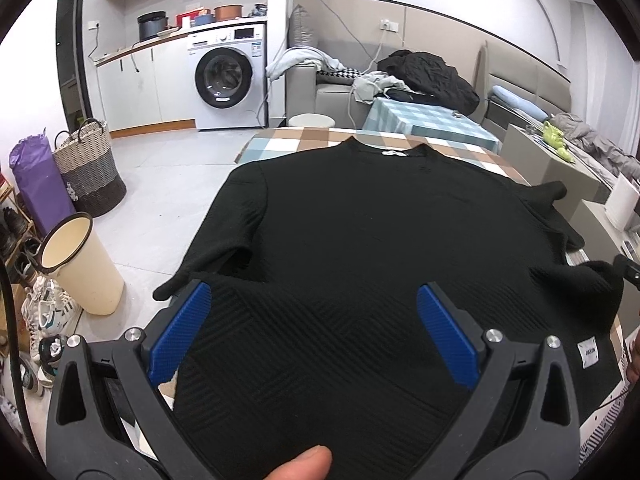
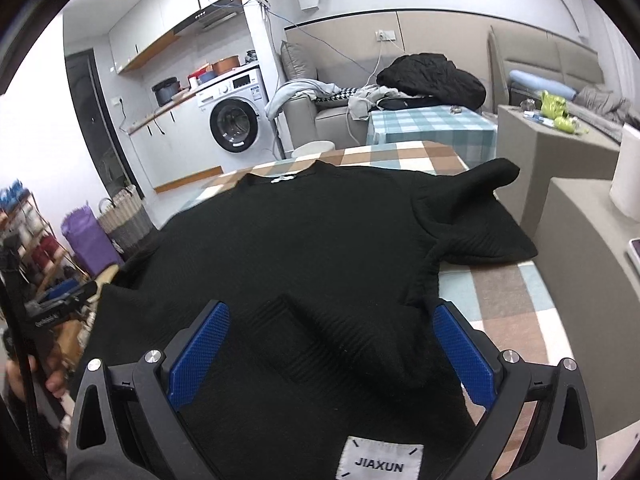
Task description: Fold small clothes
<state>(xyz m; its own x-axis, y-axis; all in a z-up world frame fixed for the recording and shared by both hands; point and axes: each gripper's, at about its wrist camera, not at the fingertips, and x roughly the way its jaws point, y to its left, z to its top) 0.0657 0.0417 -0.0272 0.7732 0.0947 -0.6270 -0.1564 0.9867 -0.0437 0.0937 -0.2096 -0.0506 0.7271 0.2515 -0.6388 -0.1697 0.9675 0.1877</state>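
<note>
We had the counter (image 2: 500,308), spread with a checked cloth, under almost the whole job. On it lay the black sweater (image 1: 380,220), flat and face down as far as we could judge, neck label at the far edge, hem toward us. It covered most of the cloth. The left sleeve (image 1: 224,240) ran down along the body to a cuff hanging near the counter's edge; the right sleeve (image 2: 480,216) was already doubled into a loose heap beside the shoulder.

We judged the sweater to be a soft, ribbed knit, light but with enough body to sag and stretch when lifted by one spot. It looked grippy rather than slippery, so it should not slide out of the pads, yet it would drag on the cloth instead of gliding. It was nothing fragile. A ridge of bunched fabric (image 2: 320,332) stood up near the hem in the right view, showing how readily it wrinkles.

The best holds, we thought, were the two hem corners or a shoulder seam with its matching hem point, pinching both layers together so the fold stays square.

The left tongs (image 1: 314,310) stood wide, over the hem, gripping nothing. The right tongs (image 2: 332,328) were equally wide, straddling that ridge above the white hem label (image 2: 380,464) without closing on it.
</note>
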